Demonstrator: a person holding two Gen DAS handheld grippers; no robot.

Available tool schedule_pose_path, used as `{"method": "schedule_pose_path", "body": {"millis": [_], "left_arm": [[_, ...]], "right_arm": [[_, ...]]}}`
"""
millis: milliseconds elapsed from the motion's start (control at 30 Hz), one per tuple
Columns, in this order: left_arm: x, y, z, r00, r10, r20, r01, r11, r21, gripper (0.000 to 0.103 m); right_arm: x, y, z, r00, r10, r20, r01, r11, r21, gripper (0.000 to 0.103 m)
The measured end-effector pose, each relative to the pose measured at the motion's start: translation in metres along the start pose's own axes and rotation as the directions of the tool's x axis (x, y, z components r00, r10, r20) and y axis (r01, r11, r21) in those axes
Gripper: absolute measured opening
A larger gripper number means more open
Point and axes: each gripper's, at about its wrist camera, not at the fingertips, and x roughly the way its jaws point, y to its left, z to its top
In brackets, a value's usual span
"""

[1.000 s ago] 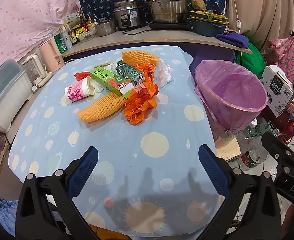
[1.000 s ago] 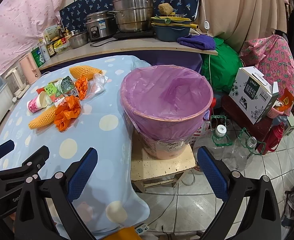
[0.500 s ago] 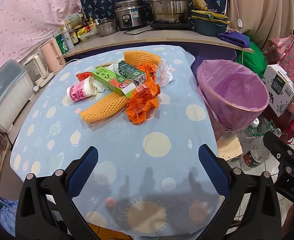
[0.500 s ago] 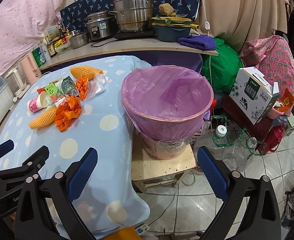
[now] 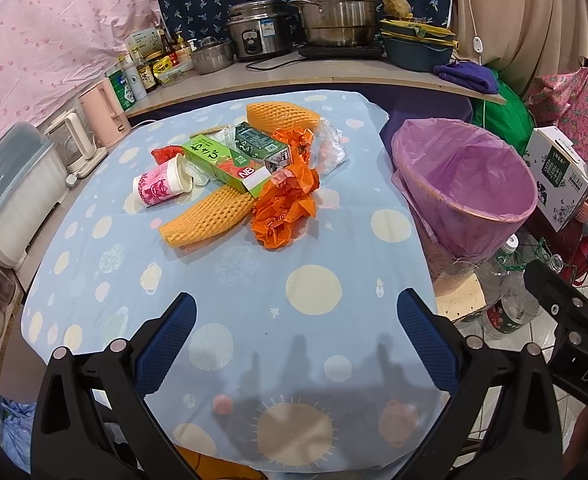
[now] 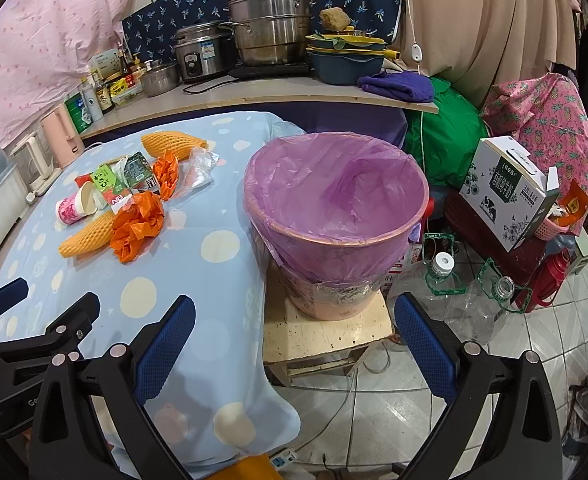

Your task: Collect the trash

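A heap of trash lies mid-table: a crumpled orange bag (image 5: pixel 284 210), two orange foam nets (image 5: pixel 208 220) (image 5: pixel 282 117), a green carton (image 5: pixel 224 164), a dark carton (image 5: pixel 260 145), a pink paper cup (image 5: pixel 162 186) and clear plastic (image 5: pixel 332 148). To its right stands a bin with a purple liner (image 5: pixel 466 184) (image 6: pixel 334 200) on a low stool. My left gripper (image 5: pixel 296 334) is open over the table's near edge, well short of the heap. My right gripper (image 6: pixel 294 334) is open, low in front of the bin, nothing between its fingers.
The table has a blue spotted cloth (image 5: pixel 314 292). Behind it a counter (image 5: pixel 294 76) carries pots, a rice cooker and bottles. Kettles (image 5: pixel 102 112) stand at the left. A white box (image 6: pixel 510 188) and clear bottles (image 6: pixel 446 280) crowd the tiled floor right of the bin.
Both views have shifted only slightly: the left gripper has eased back a little, so the heap sits a touch farther off. Both grippers stay open and empty.
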Motion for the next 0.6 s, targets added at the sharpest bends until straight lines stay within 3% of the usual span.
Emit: {"method": "schedule_pose_path", "body": {"millis": [600], "left_arm": [[0.001, 0.0011, -0.0001, 1.0, 0.003, -0.001, -0.003, 1.0, -0.001, 0.096]], "right_arm": [[-0.0006, -0.002, 0.0017, 1.0, 0.0, 0.001, 0.0, 1.0, 0.0, 0.096]]}}
